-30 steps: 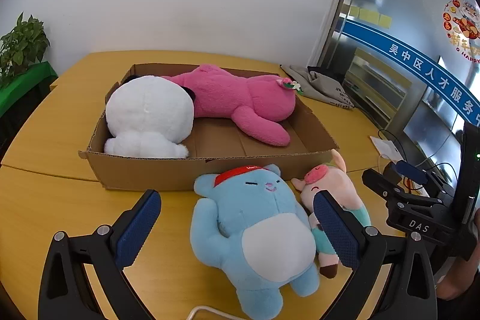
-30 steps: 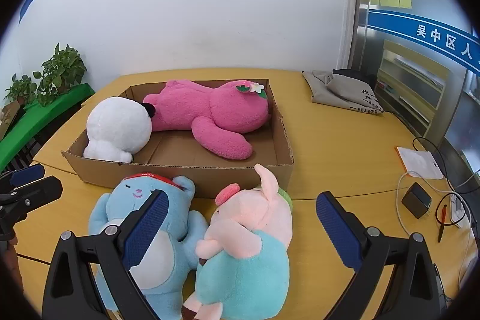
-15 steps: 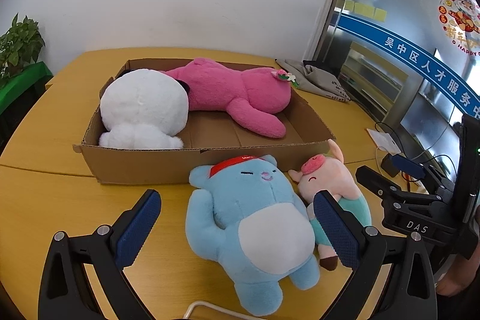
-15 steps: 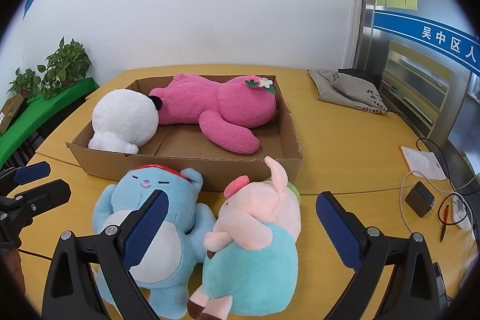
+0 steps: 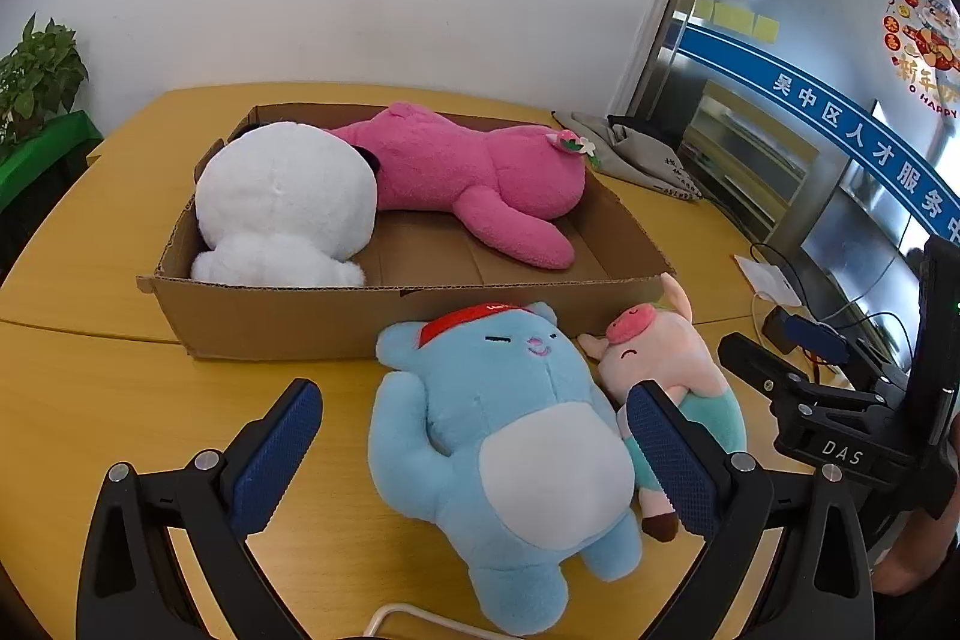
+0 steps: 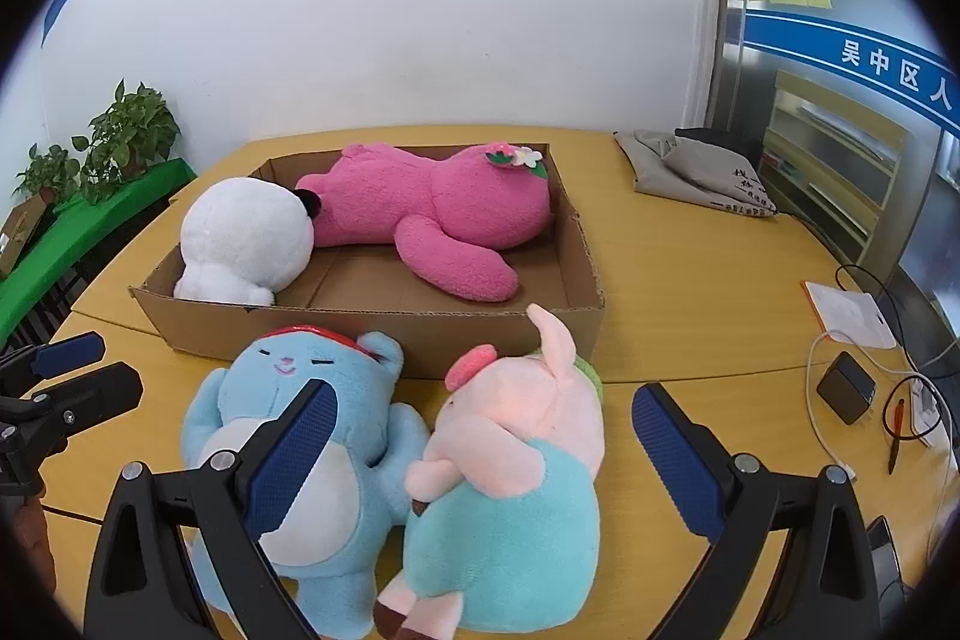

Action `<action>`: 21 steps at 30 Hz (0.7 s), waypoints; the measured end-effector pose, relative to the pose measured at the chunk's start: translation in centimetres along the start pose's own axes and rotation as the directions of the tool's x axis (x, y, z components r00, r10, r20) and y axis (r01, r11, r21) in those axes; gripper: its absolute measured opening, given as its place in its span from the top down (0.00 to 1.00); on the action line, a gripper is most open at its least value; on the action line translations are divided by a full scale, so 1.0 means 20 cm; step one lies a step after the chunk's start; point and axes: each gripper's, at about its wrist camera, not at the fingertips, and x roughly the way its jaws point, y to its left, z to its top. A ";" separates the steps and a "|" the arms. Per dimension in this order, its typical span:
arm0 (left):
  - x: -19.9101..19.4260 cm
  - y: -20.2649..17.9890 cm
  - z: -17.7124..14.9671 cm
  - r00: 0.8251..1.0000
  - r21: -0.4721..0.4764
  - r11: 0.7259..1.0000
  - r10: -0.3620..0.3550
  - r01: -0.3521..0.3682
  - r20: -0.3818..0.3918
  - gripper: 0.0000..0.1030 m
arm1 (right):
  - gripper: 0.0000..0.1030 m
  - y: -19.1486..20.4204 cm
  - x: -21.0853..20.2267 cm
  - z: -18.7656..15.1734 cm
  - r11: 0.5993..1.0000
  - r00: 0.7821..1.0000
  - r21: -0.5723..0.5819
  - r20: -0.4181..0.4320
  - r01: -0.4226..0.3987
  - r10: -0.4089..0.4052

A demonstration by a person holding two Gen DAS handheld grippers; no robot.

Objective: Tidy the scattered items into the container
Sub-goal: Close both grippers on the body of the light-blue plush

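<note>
pink plush [image 5: 474,172] | white plush [image 5: 282,208] | blue bear [image 5: 510,436] (red cap) | brown box [image 5: 288,322]

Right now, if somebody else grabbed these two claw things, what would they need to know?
Left gripper: open, empty, hovering over the blue bear.
Right gripper: open, empty, over the pig.
Done: white plush and pink plush lie inside the cardboard box.
Left: bear and pig lie side by side on the table, against the box's near wall. Both need lifting in.

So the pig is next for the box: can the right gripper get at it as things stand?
Probably yes: the right gripper is open with the pig plush between its fingers, nothing covering it.
</note>
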 end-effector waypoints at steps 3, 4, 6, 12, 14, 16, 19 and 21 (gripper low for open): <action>0.00 0.03 -0.01 1.000 -0.012 1.000 0.003 -0.003 -0.005 0.00 | 0.03 -0.03 0.01 -0.01 0.999 0.999 0.025 -0.015 -0.041 0.041; 0.00 0.04 -0.02 1.000 -0.015 1.000 0.006 -0.006 -0.007 0.00 | 0.03 -0.02 0.01 -0.01 0.998 0.999 0.022 -0.016 -0.052 0.052; -0.01 0.08 -0.03 1.000 -0.023 1.000 0.018 -0.018 -0.008 0.00 | 0.03 0.01 0.00 -0.02 0.996 0.996 0.006 -0.009 -0.093 0.093; -0.02 0.21 -0.06 0.999 -0.077 0.996 0.052 -0.053 -0.014 0.00 | 0.03 0.24 0.01 -0.06 0.953 0.957 -0.082 -0.010 -0.290 0.291; -0.02 0.25 -0.08 0.998 -0.090 0.994 0.065 -0.067 -0.022 0.00 | 0.03 0.31 0.07 -0.09 0.945 0.950 -0.100 -0.051 -0.313 0.309; -0.01 0.28 -0.09 0.997 -0.103 0.992 0.065 -0.068 -0.029 0.00 | 0.03 0.39 0.16 -0.14 0.937 0.942 -0.116 -0.103 -0.329 0.318; 0.00 0.34 -0.12 0.997 -0.115 0.991 0.066 -0.070 -0.039 0.00 | 0.03 0.50 0.27 -0.23 0.918 0.919 -0.127 -0.178 -0.375 0.351; 0.00 0.37 -0.13 0.996 -0.122 0.989 0.073 -0.078 -0.044 0.00 | 0.03 0.57 0.25 -0.27 0.923 0.936 -0.173 -0.148 -0.344 0.321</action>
